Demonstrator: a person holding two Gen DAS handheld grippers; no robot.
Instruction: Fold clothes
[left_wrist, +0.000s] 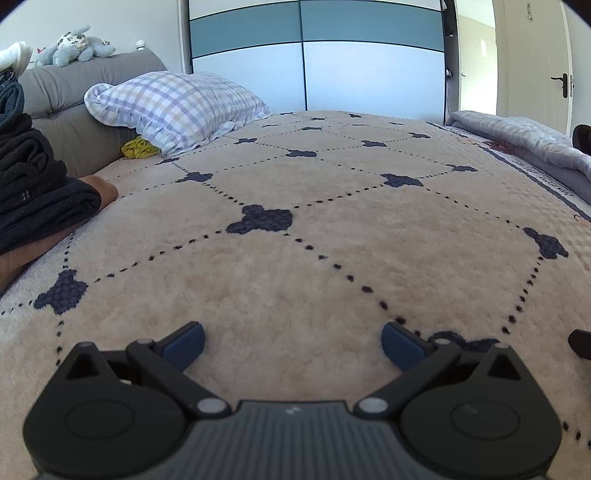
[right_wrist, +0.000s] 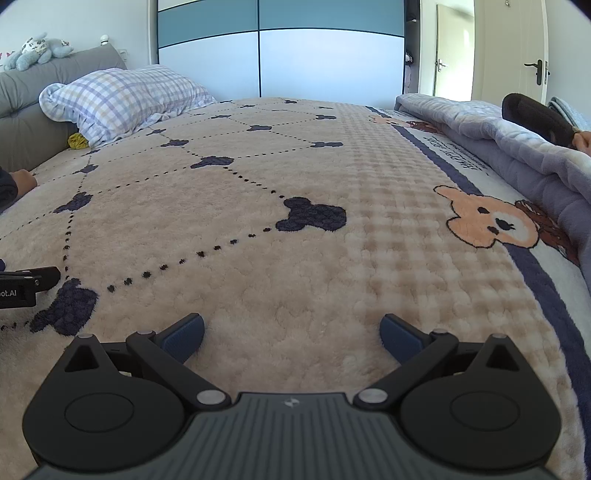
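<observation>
Your left tool and right tool both gape wide, holding nothing, low over the beige blanket. The stack of dark folded clothes lies far off your left tool's left side.

pillows: one checked pillow on the blanket
plush toys: one above that pillow
dark clothes stacks: one left of pillow
grippers: two

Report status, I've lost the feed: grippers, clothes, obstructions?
Left gripper open, empty. Right gripper open, empty. Dark clothes stacked far left, untouched. Bed blanket ahead, nothing in the way.
</observation>
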